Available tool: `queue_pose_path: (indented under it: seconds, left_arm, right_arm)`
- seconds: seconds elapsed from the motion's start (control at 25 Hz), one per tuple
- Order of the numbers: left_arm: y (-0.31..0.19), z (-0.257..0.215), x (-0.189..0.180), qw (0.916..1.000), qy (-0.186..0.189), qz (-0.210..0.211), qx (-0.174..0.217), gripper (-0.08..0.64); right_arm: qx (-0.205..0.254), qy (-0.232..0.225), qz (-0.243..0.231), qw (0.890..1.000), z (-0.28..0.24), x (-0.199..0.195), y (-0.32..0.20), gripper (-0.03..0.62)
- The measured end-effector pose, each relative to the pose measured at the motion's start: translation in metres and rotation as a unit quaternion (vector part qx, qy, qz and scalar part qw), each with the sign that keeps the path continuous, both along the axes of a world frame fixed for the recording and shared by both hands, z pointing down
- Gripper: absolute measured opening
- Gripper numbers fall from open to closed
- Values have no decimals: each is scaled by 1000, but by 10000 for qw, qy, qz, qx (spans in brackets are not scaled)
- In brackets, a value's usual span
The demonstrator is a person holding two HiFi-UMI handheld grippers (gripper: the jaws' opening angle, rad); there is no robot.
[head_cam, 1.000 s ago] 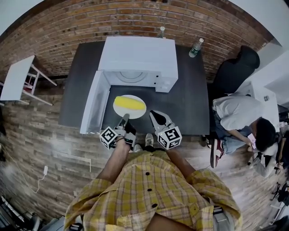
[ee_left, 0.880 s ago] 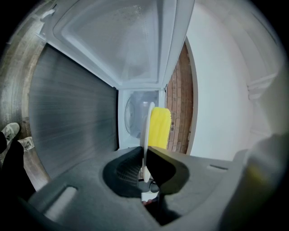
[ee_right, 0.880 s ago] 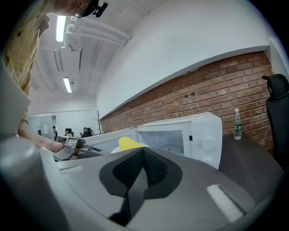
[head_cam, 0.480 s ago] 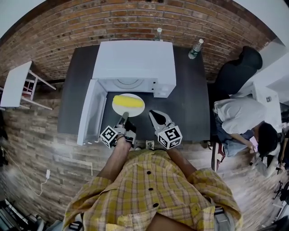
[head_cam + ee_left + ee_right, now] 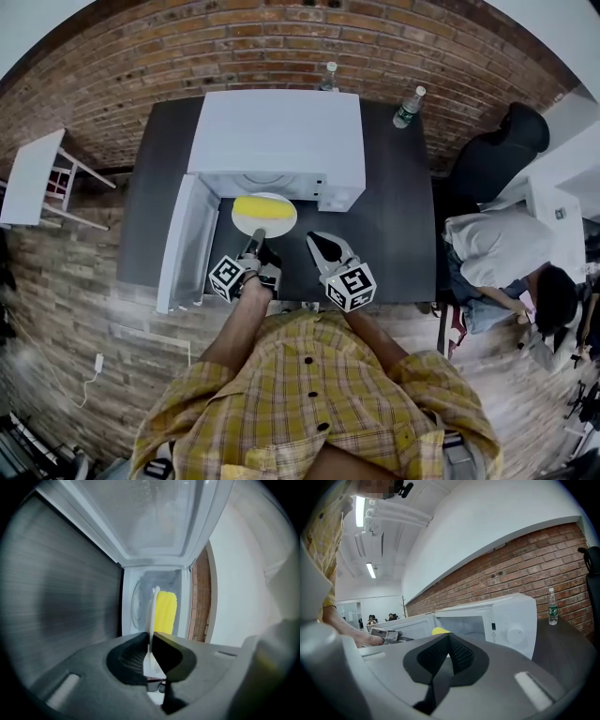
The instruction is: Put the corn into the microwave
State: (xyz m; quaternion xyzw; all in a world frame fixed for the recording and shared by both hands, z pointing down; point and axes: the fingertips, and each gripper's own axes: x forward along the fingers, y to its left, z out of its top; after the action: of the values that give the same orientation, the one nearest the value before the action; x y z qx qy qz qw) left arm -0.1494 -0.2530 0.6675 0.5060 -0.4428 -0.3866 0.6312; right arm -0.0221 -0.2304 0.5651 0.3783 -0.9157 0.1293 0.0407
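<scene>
A yellow corn cob (image 5: 262,207) lies on a white plate (image 5: 246,219) at the mouth of the open white microwave (image 5: 278,134). My left gripper (image 5: 253,246) is shut on the plate's near rim; in the left gripper view the plate (image 5: 152,616) stands edge-on between the jaws with the corn (image 5: 165,613) beside it and the microwave cavity (image 5: 140,599) behind. My right gripper (image 5: 319,246) hovers right of the plate, jaws shut on nothing. In the right gripper view the right gripper (image 5: 449,641) faces the microwave (image 5: 506,620), and a bit of the corn (image 5: 440,631) shows.
The microwave door (image 5: 185,242) hangs open to the left over the dark table (image 5: 398,206). Two bottles (image 5: 408,101) stand at the table's back by the brick wall. A small white table (image 5: 30,173) is at the left. A seated person (image 5: 511,258) is at the right.
The left gripper has pushed the plate with the corn forward, from the open table up to the microwave's mouth. The right gripper has drifted forward a little alongside.
</scene>
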Motion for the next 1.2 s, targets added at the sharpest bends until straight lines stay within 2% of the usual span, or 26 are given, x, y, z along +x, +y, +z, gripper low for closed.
queue_pose_path:
  seconds: [0.76,1.2]
  left_arm:
    - [-65,36,-7,9996,-128,-147,-197,32]
    - [-84,53,-11,9987,-228,-248,-383,32]
  right_arm:
    - [57,101,-16,9999,3,4,-23,3]
    - [6,106,8,9999,5,8,-27,3]
